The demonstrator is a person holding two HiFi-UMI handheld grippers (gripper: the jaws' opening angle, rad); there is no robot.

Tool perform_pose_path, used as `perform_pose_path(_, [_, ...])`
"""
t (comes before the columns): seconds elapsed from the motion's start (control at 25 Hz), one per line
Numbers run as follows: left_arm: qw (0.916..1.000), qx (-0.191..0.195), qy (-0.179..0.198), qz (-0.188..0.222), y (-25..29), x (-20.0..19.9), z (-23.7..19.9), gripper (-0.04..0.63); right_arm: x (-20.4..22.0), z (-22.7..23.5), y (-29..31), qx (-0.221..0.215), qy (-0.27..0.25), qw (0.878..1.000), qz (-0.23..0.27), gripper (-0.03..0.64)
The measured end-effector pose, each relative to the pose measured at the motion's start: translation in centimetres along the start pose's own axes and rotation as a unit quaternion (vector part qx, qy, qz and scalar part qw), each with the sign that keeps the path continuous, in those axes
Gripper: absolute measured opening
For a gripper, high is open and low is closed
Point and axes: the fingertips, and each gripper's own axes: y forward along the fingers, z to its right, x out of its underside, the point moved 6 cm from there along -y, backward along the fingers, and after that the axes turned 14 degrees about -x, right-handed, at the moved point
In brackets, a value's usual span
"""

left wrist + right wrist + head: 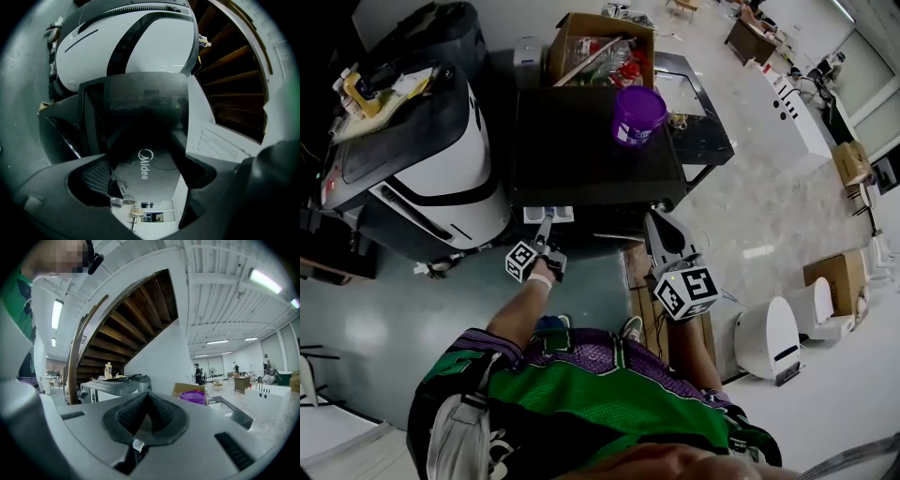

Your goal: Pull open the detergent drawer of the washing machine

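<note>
A glossy black drawer front [159,174], printed "Midea" in white, is sitting between the jaws of the left gripper [143,166], whose ribbed dark pad [96,176] is pressing on its edge; the jaws are clamping it. From the head view, the left gripper [546,239] is reaching to the drawer [549,215], which is jutting from the upper left front of the boxy black washing machine [591,150] and showing pale compartments. A purple plastic tub [637,114] is standing on the machine's top. The right gripper [146,405] is pointing into the room, its ridged rubber pads pressing together on nothing.
</note>
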Motion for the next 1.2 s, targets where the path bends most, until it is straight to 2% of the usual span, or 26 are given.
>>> perform_pose_path(0.56, [1.0, 0.005, 0.001, 0.008, -3.7, 2.3, -1.3, 0.439, -0.9, 2.6, 1.6, -0.092, -0.004, 0.996, -0.002, 0.002])
perform_pose_path(0.76, [1.0, 0.002, 0.0, 0.003, -4.9, 2.8, -1.7, 0.439, -0.6, 2.8, 1.8, -0.111, 0.004, 0.994, 0.003, 0.002])
perform_pose_path(1.2, [1.0, 0.002, -0.004, 0.005, -7.3, 4.1, -2.5, 0.439, -0.4, 3.3, 1.6, -0.123, 0.015, 0.992, 0.007, 0.002])
